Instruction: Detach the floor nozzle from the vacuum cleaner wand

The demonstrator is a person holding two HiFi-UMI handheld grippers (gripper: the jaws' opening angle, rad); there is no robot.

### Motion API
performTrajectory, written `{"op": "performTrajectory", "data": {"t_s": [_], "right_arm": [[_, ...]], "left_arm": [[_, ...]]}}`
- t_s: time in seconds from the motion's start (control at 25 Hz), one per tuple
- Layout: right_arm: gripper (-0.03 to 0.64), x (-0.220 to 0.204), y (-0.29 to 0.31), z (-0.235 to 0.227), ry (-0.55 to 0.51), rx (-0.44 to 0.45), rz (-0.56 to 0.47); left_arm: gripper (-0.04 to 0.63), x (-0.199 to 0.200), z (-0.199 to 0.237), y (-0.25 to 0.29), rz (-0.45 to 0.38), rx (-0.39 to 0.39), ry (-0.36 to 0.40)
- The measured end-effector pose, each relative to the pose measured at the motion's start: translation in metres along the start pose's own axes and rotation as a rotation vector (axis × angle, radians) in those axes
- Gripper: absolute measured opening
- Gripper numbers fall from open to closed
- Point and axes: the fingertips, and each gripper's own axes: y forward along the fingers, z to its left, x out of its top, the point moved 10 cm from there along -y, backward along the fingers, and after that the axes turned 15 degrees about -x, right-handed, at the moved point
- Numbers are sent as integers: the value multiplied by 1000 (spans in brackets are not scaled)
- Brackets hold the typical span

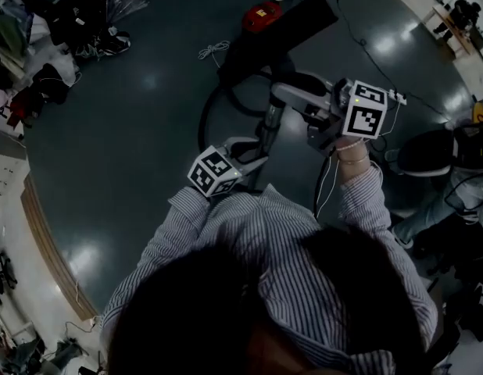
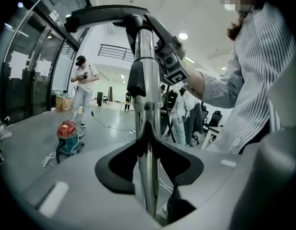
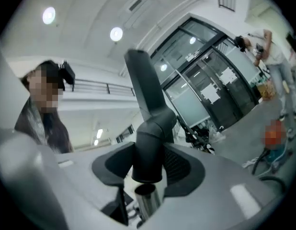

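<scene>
The chrome wand (image 2: pixel 148 176) stands upright between the pads of my left gripper (image 2: pixel 149 171), which is shut on it. In the head view that left gripper (image 1: pixel 259 156) holds the wand (image 1: pixel 271 123) low down. Higher up, my right gripper (image 1: pixel 287 92) is shut on the black neck (image 3: pixel 149 147) of the floor nozzle (image 1: pixel 288 30). In the right gripper view (image 3: pixel 148 169) the wand's open chrome end (image 3: pixel 147 200) shows just below the neck's socket, with a narrow gap between them. The nozzle head (image 2: pixel 102 14) spans the top of the left gripper view.
A red vacuum canister (image 1: pixel 261 14) stands on the dark floor beyond the nozzle, with its black hose (image 1: pixel 204 119) looping toward the wand. A person (image 2: pixel 83 92) stands far off by the glass wall. Bags and clutter (image 1: pixel 77 30) lie at the upper left, and a seated person (image 1: pixel 452 170) is at the right.
</scene>
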Motion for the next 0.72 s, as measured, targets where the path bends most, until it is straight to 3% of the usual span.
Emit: {"op": "performTrajectory", "data": {"t_s": [0.08,0.16,0.32,0.52,0.72], "right_arm": [[184,11,-13,-9,81,45,-109],[184,19,-19,-11,61,37,-154],[181,15,-18,-8,1,-4,-105],[176,-15,1,-6,-63,-129,6],[176,-25,-3,-14,-33,-191,-37]], "left_arm": [[162,-10,-6,4,34,22,-6],[160,-23,-7,3,36,65,-46],[160,-22,-2,-6,-9,103,-80],[160,-19,0,-17,-62,122,-89],[160,-18,5,-23,-67,154,-111]]}}
